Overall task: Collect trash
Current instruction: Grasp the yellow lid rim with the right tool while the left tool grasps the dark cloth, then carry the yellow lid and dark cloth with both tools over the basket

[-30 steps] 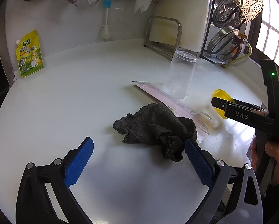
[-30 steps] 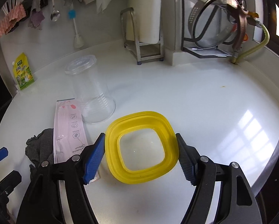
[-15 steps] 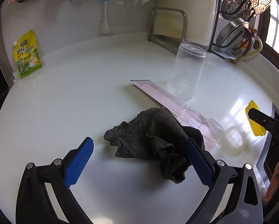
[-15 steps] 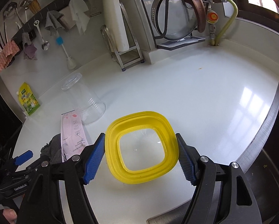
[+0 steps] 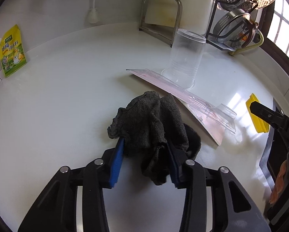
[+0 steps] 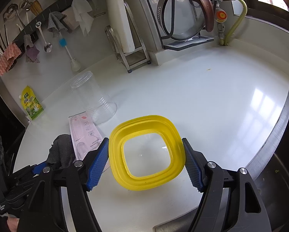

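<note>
My left gripper (image 5: 144, 160) is shut on a crumpled dark grey rag (image 5: 154, 123) that rests on the white counter (image 5: 67, 96). My right gripper (image 6: 144, 162) is shut on a yellow square container lid (image 6: 144, 154) with a clear centre, held above the counter. The lid's edge (image 5: 257, 114) shows at the right of the left wrist view. A clear pink-printed blister pack (image 5: 183, 96) lies just beyond the rag, and an upturned clear plastic cup (image 5: 185, 58) stands behind it. The rag (image 6: 61, 150), pack (image 6: 86, 131) and cup (image 6: 94, 98) also show in the right wrist view.
A yellow sauce pouch (image 5: 11, 52) leans on the back wall at the left. A metal rack with a white board (image 6: 123, 29) and a pot-lid stand (image 6: 183, 15) line the back. A steel sink edge (image 6: 275, 135) runs along the right.
My left gripper has moved forward and closed on the rag. My right gripper has lifted the yellow lid up and toward the sink side.
</note>
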`<state>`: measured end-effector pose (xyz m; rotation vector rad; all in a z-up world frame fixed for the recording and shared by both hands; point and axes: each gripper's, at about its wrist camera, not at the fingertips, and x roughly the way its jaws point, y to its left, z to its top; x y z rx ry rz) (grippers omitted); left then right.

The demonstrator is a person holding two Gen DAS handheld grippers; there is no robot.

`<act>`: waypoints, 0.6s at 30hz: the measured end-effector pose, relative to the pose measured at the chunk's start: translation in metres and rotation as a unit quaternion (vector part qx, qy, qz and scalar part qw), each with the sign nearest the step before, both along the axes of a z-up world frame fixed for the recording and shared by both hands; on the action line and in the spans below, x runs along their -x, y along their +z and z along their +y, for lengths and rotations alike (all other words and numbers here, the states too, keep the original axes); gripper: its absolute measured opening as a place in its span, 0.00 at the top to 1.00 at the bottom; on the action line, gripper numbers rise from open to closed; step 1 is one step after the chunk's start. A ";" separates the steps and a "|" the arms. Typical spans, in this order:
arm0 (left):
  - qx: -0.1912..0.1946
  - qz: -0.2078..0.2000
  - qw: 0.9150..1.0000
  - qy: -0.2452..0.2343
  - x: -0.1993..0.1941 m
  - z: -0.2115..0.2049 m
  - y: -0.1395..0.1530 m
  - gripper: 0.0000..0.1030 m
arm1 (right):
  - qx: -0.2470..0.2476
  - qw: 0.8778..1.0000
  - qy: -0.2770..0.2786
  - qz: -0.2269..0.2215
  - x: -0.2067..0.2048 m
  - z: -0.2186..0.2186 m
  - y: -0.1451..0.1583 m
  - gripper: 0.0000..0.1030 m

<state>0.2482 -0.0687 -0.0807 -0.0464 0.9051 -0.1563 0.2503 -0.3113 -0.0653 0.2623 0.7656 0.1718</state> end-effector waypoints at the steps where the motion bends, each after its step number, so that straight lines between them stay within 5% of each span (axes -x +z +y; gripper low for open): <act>1: 0.003 0.000 1.000 -0.002 0.001 0.000 0.000 0.73 | 0.001 1.000 0.001 0.000 0.000 0.001 0.000 0.32; 18: -0.033 -0.052 0.998 0.019 0.032 0.018 0.028 0.79 | 0.013 1.000 0.002 -0.020 0.010 0.006 0.007 0.32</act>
